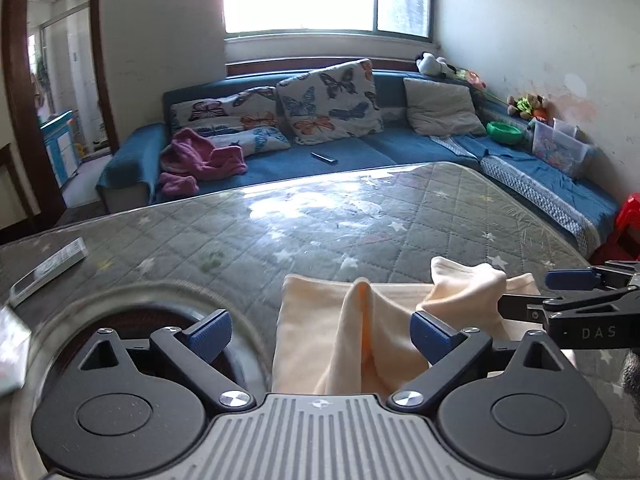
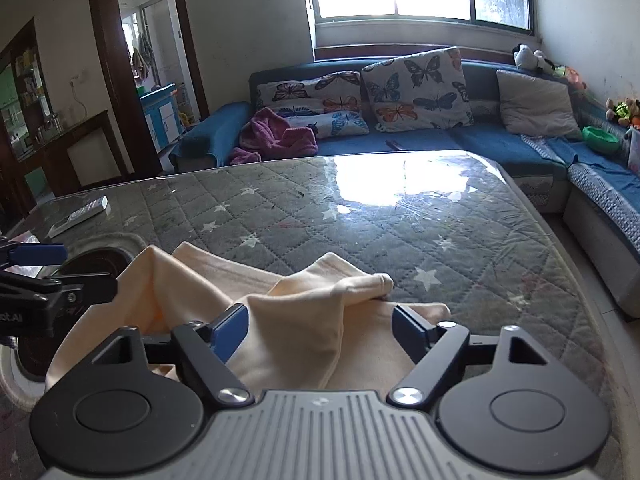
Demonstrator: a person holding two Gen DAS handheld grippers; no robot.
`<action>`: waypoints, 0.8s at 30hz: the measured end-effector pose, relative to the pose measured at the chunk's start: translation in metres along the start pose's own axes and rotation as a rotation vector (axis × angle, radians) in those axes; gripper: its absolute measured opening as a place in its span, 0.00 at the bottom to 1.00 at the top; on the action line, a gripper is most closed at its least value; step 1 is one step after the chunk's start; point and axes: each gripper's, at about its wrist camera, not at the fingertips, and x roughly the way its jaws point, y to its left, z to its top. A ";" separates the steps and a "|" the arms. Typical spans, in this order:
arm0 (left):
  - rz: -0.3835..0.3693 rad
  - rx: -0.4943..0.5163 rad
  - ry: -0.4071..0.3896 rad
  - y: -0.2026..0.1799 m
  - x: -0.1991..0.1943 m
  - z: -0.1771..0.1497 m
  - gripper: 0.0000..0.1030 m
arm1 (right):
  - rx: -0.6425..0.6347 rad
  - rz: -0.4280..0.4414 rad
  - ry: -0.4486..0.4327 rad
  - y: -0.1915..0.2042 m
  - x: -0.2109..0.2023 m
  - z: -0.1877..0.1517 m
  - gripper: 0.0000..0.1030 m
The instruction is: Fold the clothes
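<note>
Cream garment [image 1: 320, 344]: near edge hidden behind left gripper [image 1: 320, 338] body. Red object [image 1: 630, 216]: cut by frame edge, possibly a stool. White box [image 1: 48, 266]: label unreadable.

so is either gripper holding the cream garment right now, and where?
Neither. Left gripper and right gripper both stand open over the cream garment; no pad presses on it.

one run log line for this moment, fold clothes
step: fold | cloth: cream garment bunched on table | left gripper: jaws open, holds nothing | right gripper: jaws open, holds nothing
</note>
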 end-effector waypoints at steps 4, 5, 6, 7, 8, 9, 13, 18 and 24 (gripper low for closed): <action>-0.033 0.004 0.016 0.000 0.026 0.006 0.93 | 0.027 0.021 0.030 -0.007 0.022 0.007 0.73; -0.052 0.001 0.023 0.000 0.032 0.006 0.91 | 0.034 0.027 0.038 -0.008 0.027 0.008 0.72; -0.065 -0.004 0.032 0.000 0.037 0.006 0.86 | 0.041 0.032 0.046 -0.009 0.032 0.009 0.70; -0.080 -0.009 0.043 -0.001 0.043 0.006 0.83 | 0.048 0.038 0.054 -0.010 0.037 0.009 0.67; -0.094 -0.014 0.049 -0.001 0.047 0.006 0.76 | 0.059 0.047 0.059 -0.011 0.042 0.009 0.65; -0.107 -0.021 0.052 0.000 0.051 0.005 0.65 | 0.071 0.055 0.064 -0.013 0.046 0.009 0.60; -0.170 -0.073 0.068 0.006 0.060 0.002 0.16 | 0.081 0.096 0.066 -0.015 0.052 0.007 0.28; -0.167 -0.145 0.025 0.021 0.046 -0.003 0.06 | 0.076 0.090 0.012 -0.018 0.037 0.007 0.07; -0.102 -0.247 -0.055 0.059 0.001 -0.012 0.05 | 0.091 0.085 -0.077 -0.026 -0.002 0.007 0.04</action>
